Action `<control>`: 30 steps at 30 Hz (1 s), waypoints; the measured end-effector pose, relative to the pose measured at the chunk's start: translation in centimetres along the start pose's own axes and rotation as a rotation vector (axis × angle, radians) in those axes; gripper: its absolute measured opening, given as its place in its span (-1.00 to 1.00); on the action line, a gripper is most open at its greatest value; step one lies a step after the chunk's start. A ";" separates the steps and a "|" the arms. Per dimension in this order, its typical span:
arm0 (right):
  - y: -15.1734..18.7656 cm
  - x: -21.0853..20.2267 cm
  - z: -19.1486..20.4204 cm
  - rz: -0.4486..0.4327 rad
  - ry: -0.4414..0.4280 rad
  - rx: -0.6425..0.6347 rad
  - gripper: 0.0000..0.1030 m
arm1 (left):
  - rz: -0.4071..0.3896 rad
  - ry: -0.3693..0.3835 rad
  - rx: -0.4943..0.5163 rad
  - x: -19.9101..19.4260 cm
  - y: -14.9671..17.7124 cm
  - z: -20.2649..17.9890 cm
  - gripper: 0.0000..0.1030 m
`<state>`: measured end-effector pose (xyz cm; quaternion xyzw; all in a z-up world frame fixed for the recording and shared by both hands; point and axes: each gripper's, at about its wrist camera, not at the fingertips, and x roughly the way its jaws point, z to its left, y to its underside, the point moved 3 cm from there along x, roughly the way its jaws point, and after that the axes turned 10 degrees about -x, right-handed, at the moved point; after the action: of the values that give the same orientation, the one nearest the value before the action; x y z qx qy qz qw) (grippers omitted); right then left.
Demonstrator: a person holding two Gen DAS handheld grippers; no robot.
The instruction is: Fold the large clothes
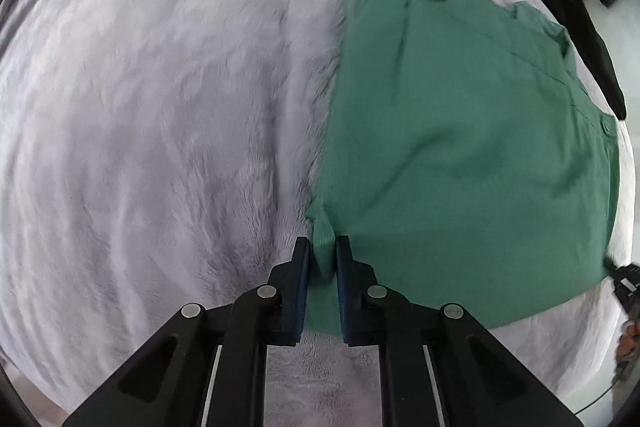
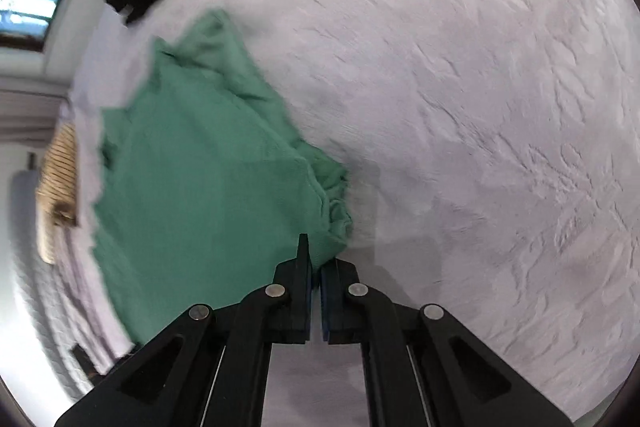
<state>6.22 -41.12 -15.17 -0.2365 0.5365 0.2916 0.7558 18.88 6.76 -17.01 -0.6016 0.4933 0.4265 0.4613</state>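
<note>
Green buttoned garment (image 1: 460,155): partly folded, lying on pale fleece blanket (image 1: 160,127), at 3 o'clock in the left view. Left gripper (image 1: 323,259): fingers nearly closed, pinching a corner. Right gripper (image 2: 316,267): fingers closed on a bunched corner. Risk: thin pinches slipping; uneven lift skewing fold. Black object (image 1: 576,19) at 2 o'clock.

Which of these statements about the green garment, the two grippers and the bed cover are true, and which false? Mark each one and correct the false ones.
1. The left gripper pinches a bunched edge of the green garment. True.
2. The garment is red. False: it is green.
3. The right gripper hangs open, clear of the cloth. False: it is shut on a garment corner.
4. The garment lies on a pale fuzzy bed cover. True.
5. The garment has buttons. True.
</note>
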 end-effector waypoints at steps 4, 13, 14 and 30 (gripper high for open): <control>-0.1 1.3 -0.2 -0.002 0.023 -0.028 -0.91 | -0.020 -0.013 0.034 0.5 1.7 0.5 -0.70; 2.5 -5.7 -1.8 -0.118 0.097 0.037 -0.76 | -0.092 -0.097 0.021 -4.0 3.5 2.7 -0.68; 2.5 -6.2 -1.3 -0.139 0.086 0.015 -0.76 | -0.110 -0.085 0.028 -4.6 3.4 2.2 -0.68; -8.7 -0.1 13.0 -0.189 0.083 -0.317 -0.76 | -0.214 -0.132 0.051 -0.7 -8.9 -7.4 -0.68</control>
<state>20.96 -38.63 -10.62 -0.4139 0.4900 0.2900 0.7103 28.01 0.48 -13.55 -0.6095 0.4058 0.4007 0.5507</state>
